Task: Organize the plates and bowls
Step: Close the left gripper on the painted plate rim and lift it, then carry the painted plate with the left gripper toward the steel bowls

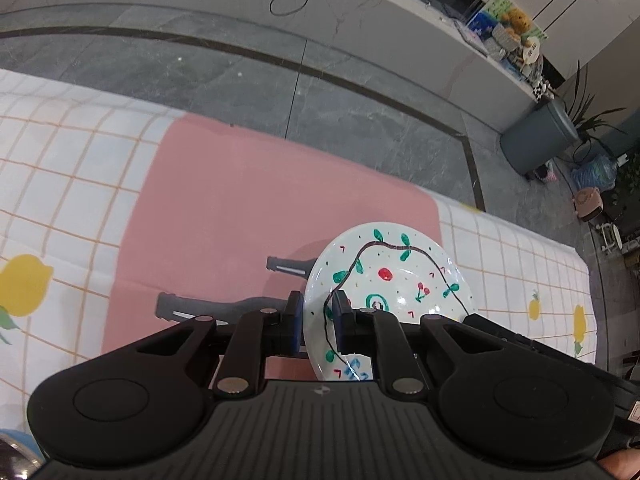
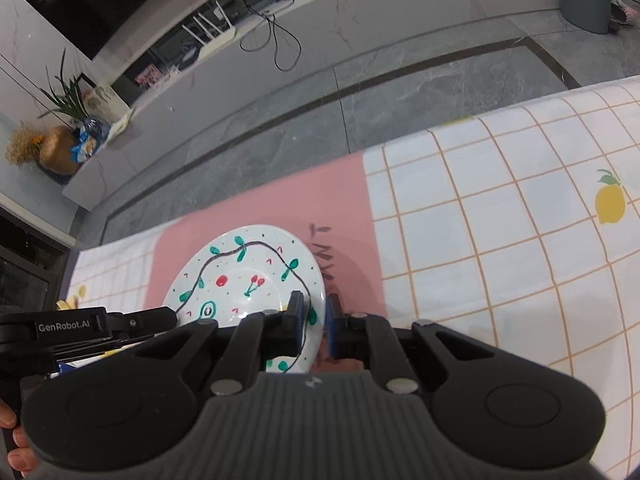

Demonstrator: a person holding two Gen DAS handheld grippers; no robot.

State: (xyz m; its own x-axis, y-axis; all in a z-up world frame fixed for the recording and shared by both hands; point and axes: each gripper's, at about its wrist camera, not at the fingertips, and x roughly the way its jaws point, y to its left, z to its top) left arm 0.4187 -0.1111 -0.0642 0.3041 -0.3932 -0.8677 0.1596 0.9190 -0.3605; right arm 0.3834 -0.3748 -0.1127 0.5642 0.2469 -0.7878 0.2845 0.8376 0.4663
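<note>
Plate [image 1: 394,288], white with painted green leaves, red cherries and a looping dark line, is gripped at two opposite edges above a pink mat [image 1: 248,208]. Left gripper [image 1: 316,320]: its blue-padded jaws pinch the plate's near-left rim, one pad above the painted face and one outside the edge. Right gripper [image 2: 314,322]: its jaws pinch the plate's right-hand rim in the same way, one pad on the painted face, the other beyond the edge. In the left wrist view the shadows of the gripper fingers fall on the mat well to the left of the plate, so the plate appears to be raised off the surface, though contact beneath it cannot be seen. Pink mat lies on a checked tablecloth [image 2: 500,240] printed with yellow lemons, its far edge meeting a grey stone floor [image 1: 360,92]. A person's fingertips [image 2: 16,440] show at the lower left of the right wrist view, beside the left gripper's black body.
</note>
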